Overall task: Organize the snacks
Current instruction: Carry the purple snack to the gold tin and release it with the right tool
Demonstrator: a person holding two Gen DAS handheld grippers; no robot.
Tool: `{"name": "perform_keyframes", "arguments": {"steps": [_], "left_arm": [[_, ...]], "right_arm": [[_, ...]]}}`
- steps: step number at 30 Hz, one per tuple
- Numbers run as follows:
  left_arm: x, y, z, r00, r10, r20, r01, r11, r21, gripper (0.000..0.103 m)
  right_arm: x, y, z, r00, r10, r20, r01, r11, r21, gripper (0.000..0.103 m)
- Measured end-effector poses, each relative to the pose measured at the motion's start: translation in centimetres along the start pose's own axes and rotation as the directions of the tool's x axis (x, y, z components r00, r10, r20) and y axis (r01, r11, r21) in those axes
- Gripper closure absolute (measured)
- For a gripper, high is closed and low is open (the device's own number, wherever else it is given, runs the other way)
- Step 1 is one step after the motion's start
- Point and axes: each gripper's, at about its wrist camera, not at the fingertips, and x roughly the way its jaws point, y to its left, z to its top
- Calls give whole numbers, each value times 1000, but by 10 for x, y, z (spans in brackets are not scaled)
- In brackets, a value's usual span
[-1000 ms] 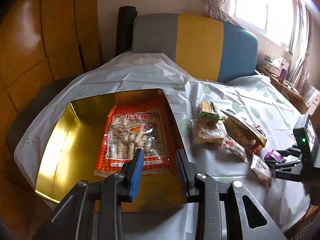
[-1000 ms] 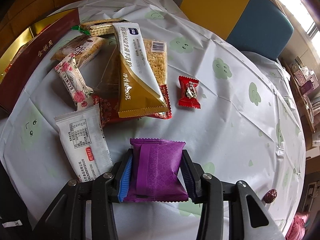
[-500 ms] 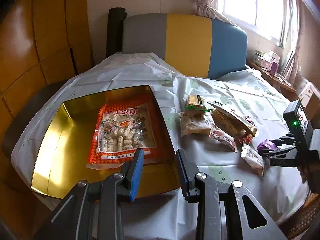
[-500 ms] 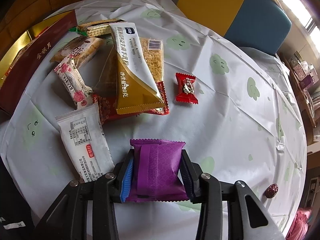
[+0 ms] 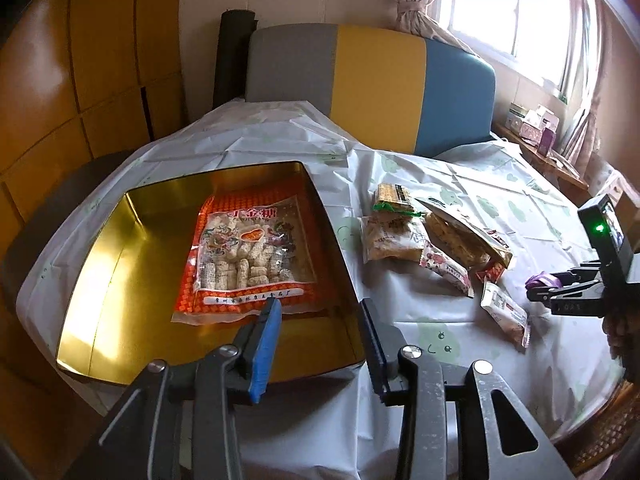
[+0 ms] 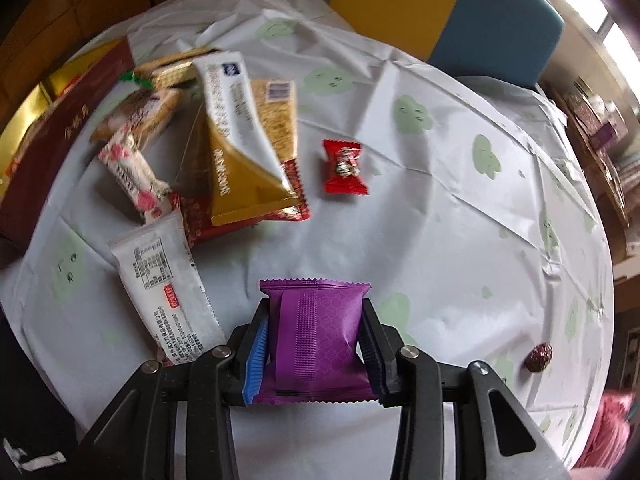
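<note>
A round counter point(image 6: 460, 208) under a pale cloth printed with green clouds sits before a grey, yellow and blue seat back, with a window off to one side. The right hand-held gripper point(image 6: 316, 344) is clenched on a purple snack packet point(image 6: 314, 336), which a second ago lay lower and now rides clear of the cloth, so the pickup looks done. What remains, by my reading, is carrying it to the gold tin point(image 5: 120, 280), where an orange bag of puffed sweets point(image 5: 248, 256) already lies. The left hand-held gripper point(image 5: 320, 320) hovers at the tin's near edge, its jaws opening with nothing between them. The other loose snacks point(image 6: 224, 152) wait in a pile beside the tin.
</note>
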Motion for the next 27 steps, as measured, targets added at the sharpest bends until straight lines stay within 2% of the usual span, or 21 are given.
{"name": "perform_keyframes", "arguments": {"steps": [4,9,10,13,19,21,24,27], "left_arm": [[1,3,-3,1000,0,1,0,1000,-5,63],[-1,14,-4,1000,7,10,-7,999,-45,60],[-1,17,-3,1000,10,14,-9,998,-59,57],[-4,27,-1,999,30,28,-28,996,-86,56],[-9,57,5,993,104,54,-94,983,-157,56],[-11,70,6,989,139,59,-126,974,-190,55],[-13,90,7,981,184,62,-164,956,-244,50],[-15,106,6,973,220,66,-194,940,-280,49]], "right_arm": [[-11,-3,1,999,-6,31,5,1000,25,62],[-31,9,10,995,31,95,-34,999,34,62],[-36,15,14,992,49,113,-52,998,30,62],[-46,35,25,982,112,152,-115,993,12,62],[-65,97,46,945,250,212,-237,968,-85,62],[-71,118,52,927,300,226,-279,953,-122,62],[-82,152,64,896,371,246,-333,925,-181,61],[-87,182,73,867,432,247,-381,896,-229,61]]}}
